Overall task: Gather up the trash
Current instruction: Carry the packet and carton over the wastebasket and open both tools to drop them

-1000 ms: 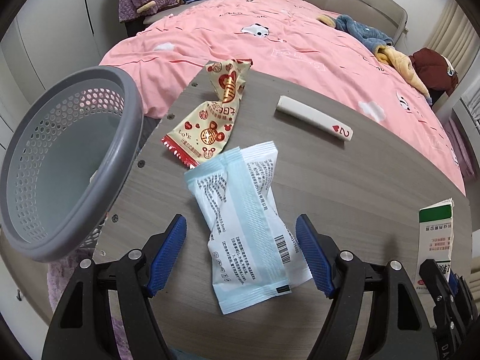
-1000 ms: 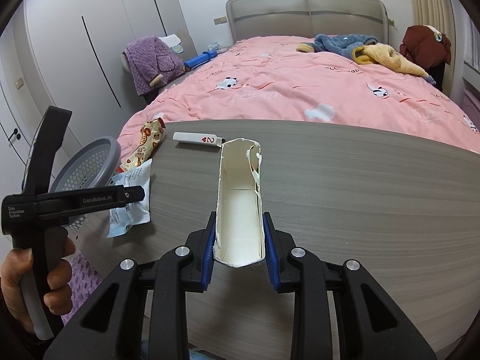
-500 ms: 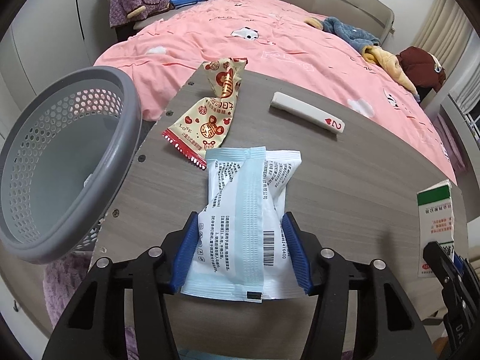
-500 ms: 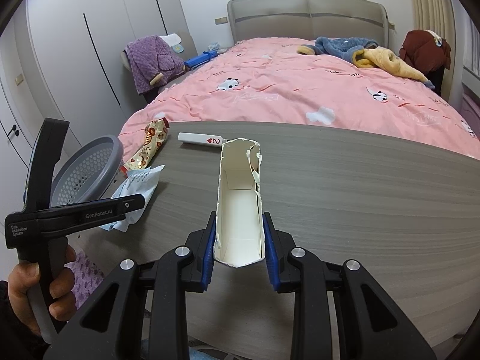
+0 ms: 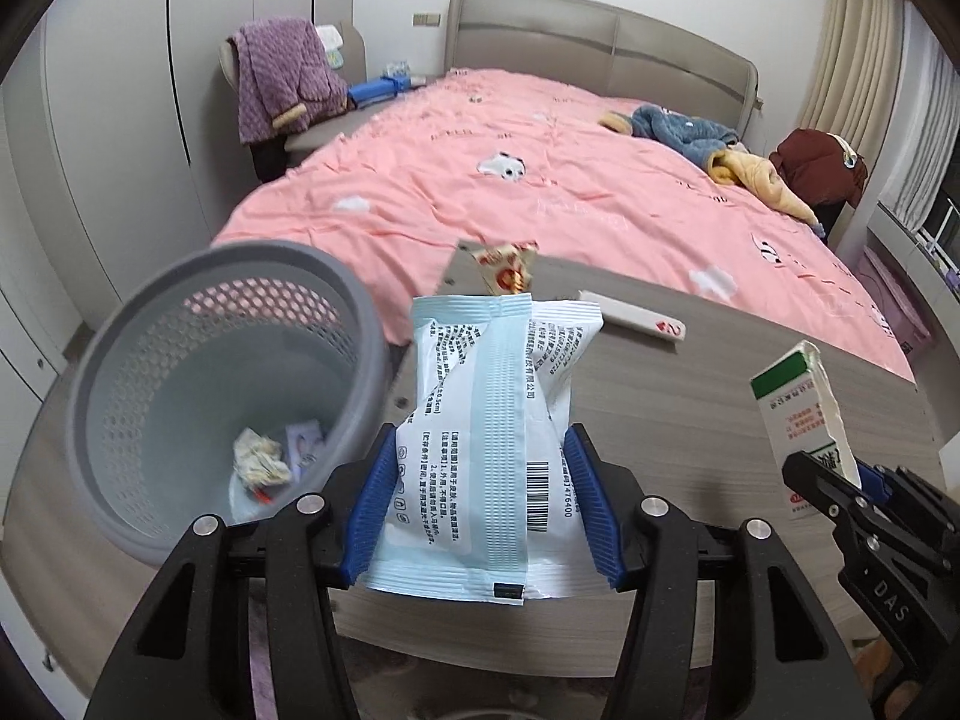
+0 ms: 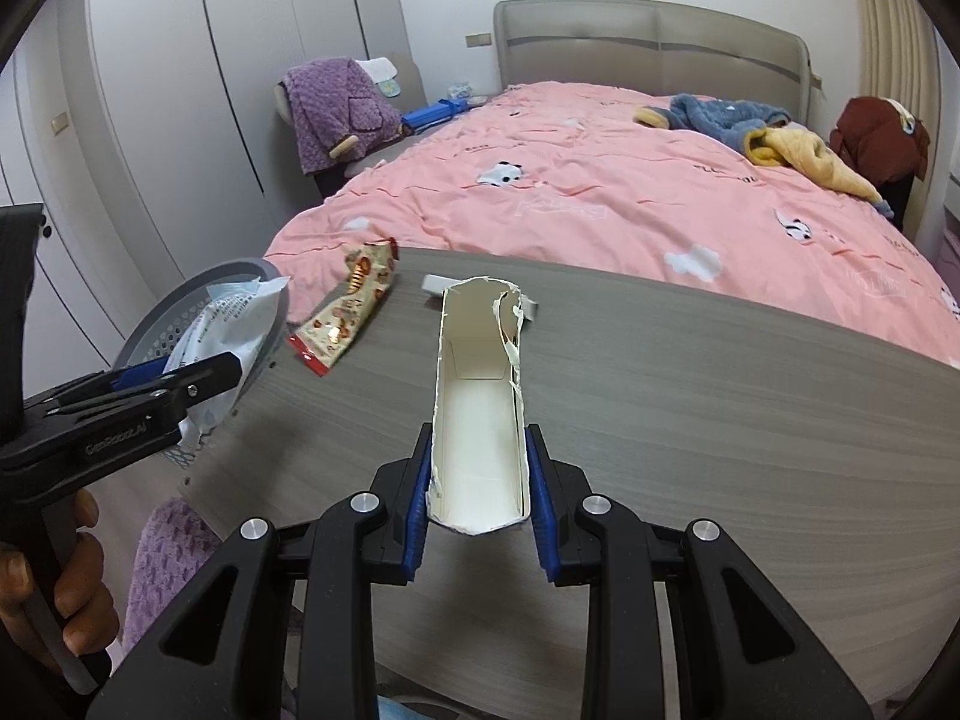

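grey basket [image 5: 180, 300] at the table's left edge, crumpled scraps inside | left gripper [image 5: 483, 507] clenched on a light-blue wrapper [image 5: 492, 420], lifted off the wooden table [image 5: 690, 408] beside the basket rim | red-patterned snack wrapper [image 6: 345, 318] and white stick [image 5: 630, 318] lying on the table | right gripper [image 6: 480, 501] clamped on an opened milk carton [image 6: 480, 396]

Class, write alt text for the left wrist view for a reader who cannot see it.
The left gripper clamps a pale blue wrapper above the table edge, beside a grey basket holding scraps. A pink bed lies behind.
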A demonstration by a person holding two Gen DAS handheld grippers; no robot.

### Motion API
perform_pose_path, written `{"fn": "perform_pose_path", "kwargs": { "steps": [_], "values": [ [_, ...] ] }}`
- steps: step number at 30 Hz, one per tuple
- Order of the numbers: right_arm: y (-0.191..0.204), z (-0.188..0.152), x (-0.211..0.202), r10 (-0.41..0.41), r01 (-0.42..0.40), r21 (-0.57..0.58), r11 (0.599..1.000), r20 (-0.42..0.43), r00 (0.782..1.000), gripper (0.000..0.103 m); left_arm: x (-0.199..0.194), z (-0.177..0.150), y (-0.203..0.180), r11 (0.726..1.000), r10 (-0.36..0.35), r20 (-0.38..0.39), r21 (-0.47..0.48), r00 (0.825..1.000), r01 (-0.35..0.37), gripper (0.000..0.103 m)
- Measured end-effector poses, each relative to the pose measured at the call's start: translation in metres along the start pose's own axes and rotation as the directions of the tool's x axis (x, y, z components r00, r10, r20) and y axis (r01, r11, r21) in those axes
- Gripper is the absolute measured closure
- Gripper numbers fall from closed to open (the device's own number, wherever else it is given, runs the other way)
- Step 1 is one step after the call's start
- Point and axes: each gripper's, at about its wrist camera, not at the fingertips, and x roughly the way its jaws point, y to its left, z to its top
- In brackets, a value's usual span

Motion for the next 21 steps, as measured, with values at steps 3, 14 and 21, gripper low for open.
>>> {"fn": "perform_pose_path", "kwargs": {
  "steps": [3,14,21],
  "values": [
    [0.019,0.009,0.009,0.024,-0.024,-0.021,0.999,-0.005,1.000,0.075,-0.004,0.003,0.014,1.000,0.017,0.023,0.010,1.000,-0.017,0.049],
    [0.100,0.050,0.047,0.137,-0.140,-0.116,0.983,-0.030,0.990,0.075,-0.008,0.015,0.094,0.993,0.119,0.071,-0.035,0.990,-0.117,0.049],
    [0.146,0.068,0.072,0.193,-0.200,-0.158,0.967,-0.056,0.980,0.075,-0.001,0.018,0.142,0.982,0.177,0.065,-0.074,0.982,-0.172,0.049]
  ]
}}
